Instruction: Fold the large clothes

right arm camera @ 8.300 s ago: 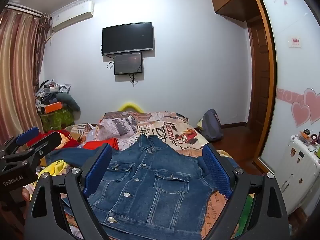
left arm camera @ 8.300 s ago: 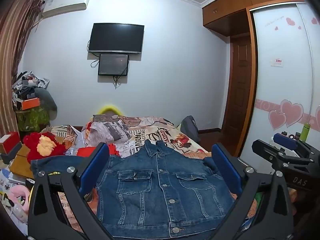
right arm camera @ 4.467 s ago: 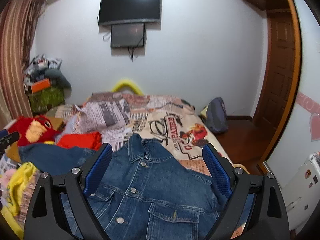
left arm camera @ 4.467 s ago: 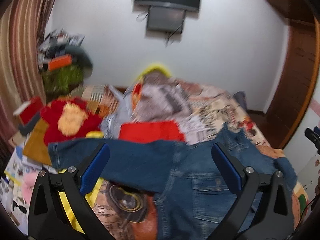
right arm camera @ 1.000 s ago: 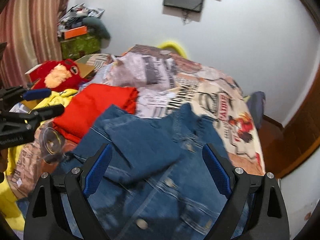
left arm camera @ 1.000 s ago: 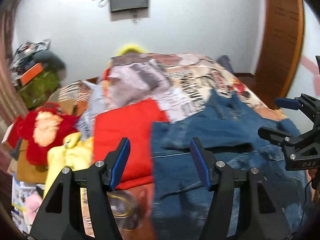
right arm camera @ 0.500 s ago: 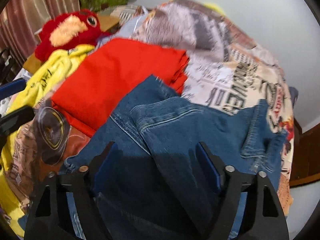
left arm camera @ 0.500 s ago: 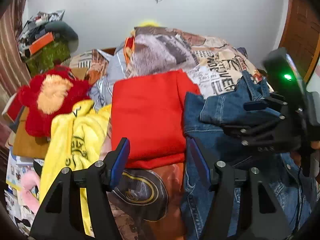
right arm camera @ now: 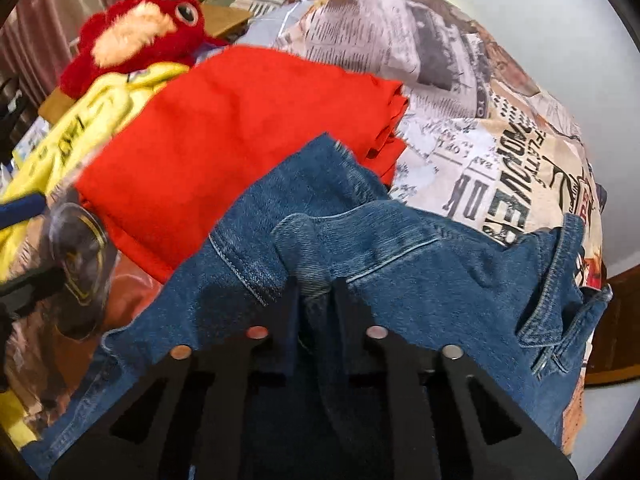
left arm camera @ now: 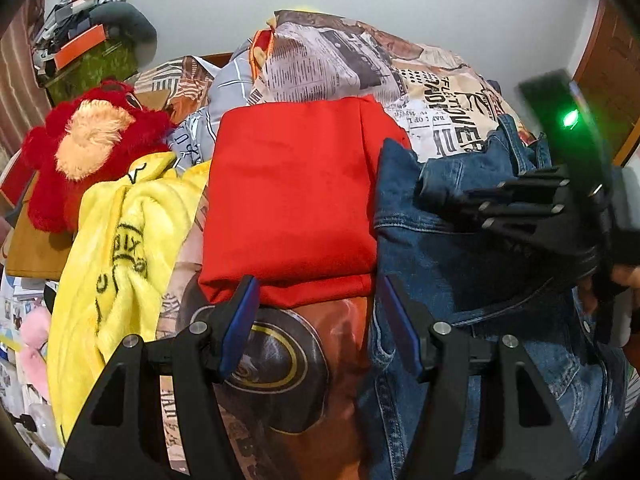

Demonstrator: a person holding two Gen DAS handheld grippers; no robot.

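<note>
A blue denim jacket [left arm camera: 460, 264] lies on the bed, its left sleeve folded across the front. My right gripper [right arm camera: 314, 288] is shut on a fold of that sleeve [right arm camera: 360, 240]; it shows in the left wrist view [left arm camera: 432, 192] at the right, over the jacket. My left gripper [left arm camera: 316, 312] is open and empty, above the bedsheet at the jacket's left edge, just below a folded red garment [left arm camera: 292, 196].
A yellow fleece garment [left arm camera: 120, 248] and a red plush toy [left arm camera: 80, 148] lie at the left. A newspaper-print quilt [left arm camera: 360, 64] is bunched at the back of the bed. Cluttered shelves [left arm camera: 88, 48] stand by the far left wall.
My right gripper has closed on the folded denim sleeve. My left gripper has dipped lower and closer to the bed at the jacket's left edge.
</note>
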